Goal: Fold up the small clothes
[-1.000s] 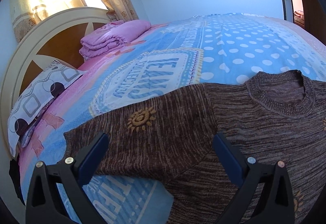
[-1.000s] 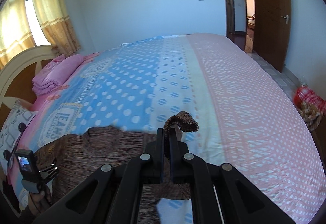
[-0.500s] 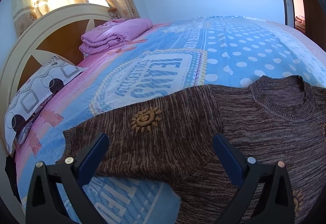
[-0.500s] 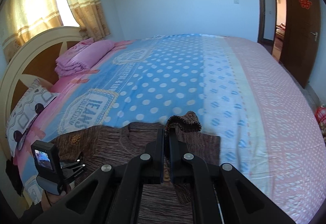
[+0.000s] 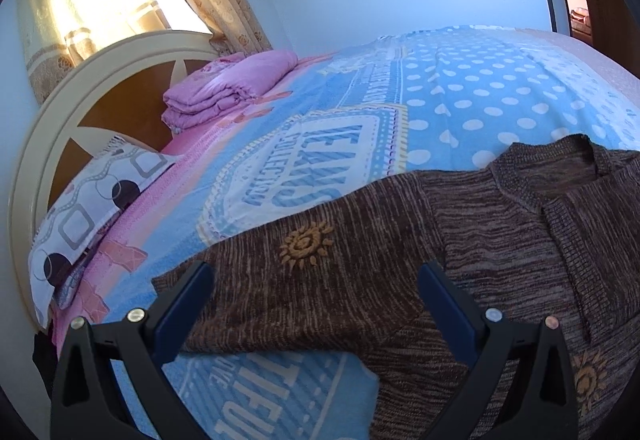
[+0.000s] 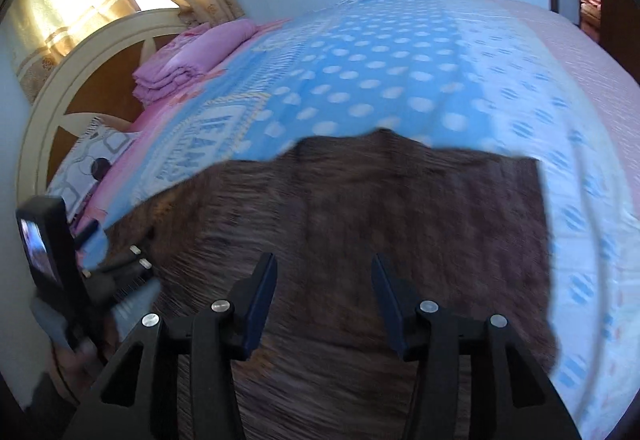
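Knitwear here looks soft and floppy: the brown sweater [image 5: 480, 248] lies flat on the near bed [image 5: 460, 99]. Right gripper [image 6: 324, 288] has just opened, empty; left gripper [image 5: 316, 300] spread over the left sleeve, best pinched at its cuff.

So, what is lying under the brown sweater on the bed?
The brown sweater lies flat on the blue bedspread with white dots and printed lettering. The bedspread shows all around it. The part beneath the knit is covered, so nothing more can be seen there.
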`<state>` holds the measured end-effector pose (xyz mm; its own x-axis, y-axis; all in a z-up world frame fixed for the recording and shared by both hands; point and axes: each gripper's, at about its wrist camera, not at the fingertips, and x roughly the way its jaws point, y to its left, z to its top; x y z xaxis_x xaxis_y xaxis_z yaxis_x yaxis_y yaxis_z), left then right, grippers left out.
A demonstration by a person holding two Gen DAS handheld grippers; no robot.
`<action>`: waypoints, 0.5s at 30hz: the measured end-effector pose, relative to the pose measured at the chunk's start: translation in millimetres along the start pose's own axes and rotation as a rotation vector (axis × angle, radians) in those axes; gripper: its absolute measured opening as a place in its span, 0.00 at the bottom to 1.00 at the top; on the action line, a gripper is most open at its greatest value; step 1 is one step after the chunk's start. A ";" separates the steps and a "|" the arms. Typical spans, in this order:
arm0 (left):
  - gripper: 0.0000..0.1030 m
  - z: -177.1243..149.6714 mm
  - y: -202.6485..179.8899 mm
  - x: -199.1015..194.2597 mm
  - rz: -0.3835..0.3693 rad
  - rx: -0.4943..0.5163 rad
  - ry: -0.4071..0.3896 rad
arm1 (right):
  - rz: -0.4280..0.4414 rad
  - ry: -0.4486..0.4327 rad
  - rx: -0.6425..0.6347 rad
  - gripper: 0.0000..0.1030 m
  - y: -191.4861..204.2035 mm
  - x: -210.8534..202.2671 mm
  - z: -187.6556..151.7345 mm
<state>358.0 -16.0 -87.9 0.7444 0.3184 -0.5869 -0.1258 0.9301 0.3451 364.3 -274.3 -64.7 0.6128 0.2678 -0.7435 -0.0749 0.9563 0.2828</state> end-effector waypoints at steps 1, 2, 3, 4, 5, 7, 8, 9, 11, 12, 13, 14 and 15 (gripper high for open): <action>1.00 2.1 -3.7 -1.3 0.000 0.010 -0.003 | -0.039 -0.010 0.009 0.49 -16.8 -8.4 -6.2; 1.00 3.7 -7.5 -2.3 -0.004 0.017 -0.003 | -0.082 -0.021 0.015 0.49 -30.1 -15.5 -10.7; 1.00 5.5 -13.0 -3.9 -0.010 0.023 -0.003 | -0.139 -0.030 0.024 0.49 -46.2 -23.0 -16.4; 1.00 7.6 -22.1 -6.7 -0.022 0.033 -0.004 | -0.194 -0.034 0.039 0.49 -61.1 -29.5 -21.8; 1.00 8.3 -29.2 -9.4 -0.029 0.041 -0.008 | -0.247 -0.034 0.056 0.49 -74.9 -35.2 -27.6; 1.00 9.1 -50.3 -16.9 -0.048 0.071 -0.018 | -0.280 -0.029 0.072 0.49 -91.4 -40.0 -36.1; 1.00 9.0 -59.0 -20.4 -0.056 0.085 -0.023 | -0.282 -0.015 0.068 0.49 -95.4 -38.8 -42.0; 1.00 8.9 -68.9 -23.7 -0.065 0.104 -0.030 | -0.282 0.000 0.058 0.49 -97.4 -35.7 -45.9; 1.00 8.1 -89.7 -29.1 -0.072 0.146 -0.051 | -0.274 0.019 0.020 0.49 -93.5 -27.6 -51.8; 1.00 7.9 -99.0 -30.2 -0.061 0.161 -0.063 | -0.277 0.032 -0.004 0.49 -89.5 -21.7 -54.5; 1.00 8.3 -104.4 -30.3 -0.052 0.170 -0.064 | -0.286 0.049 -0.023 0.49 -88.9 -14.5 -57.5; 1.00 8.5 -110.4 -29.2 -0.051 0.179 -0.054 | -0.291 0.053 -0.029 0.49 -87.6 -7.9 -59.0; 1.00 9.1 -114.7 -27.9 -0.053 0.183 -0.046 | -0.299 0.040 -0.024 0.49 -88.8 -4.8 -60.8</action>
<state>357.6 -133.2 -104.4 0.7764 0.2575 -0.5752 0.0325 0.8952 0.4446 320.3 -353.3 -123.1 0.5789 -0.0225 -0.8151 0.0852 0.9958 0.0330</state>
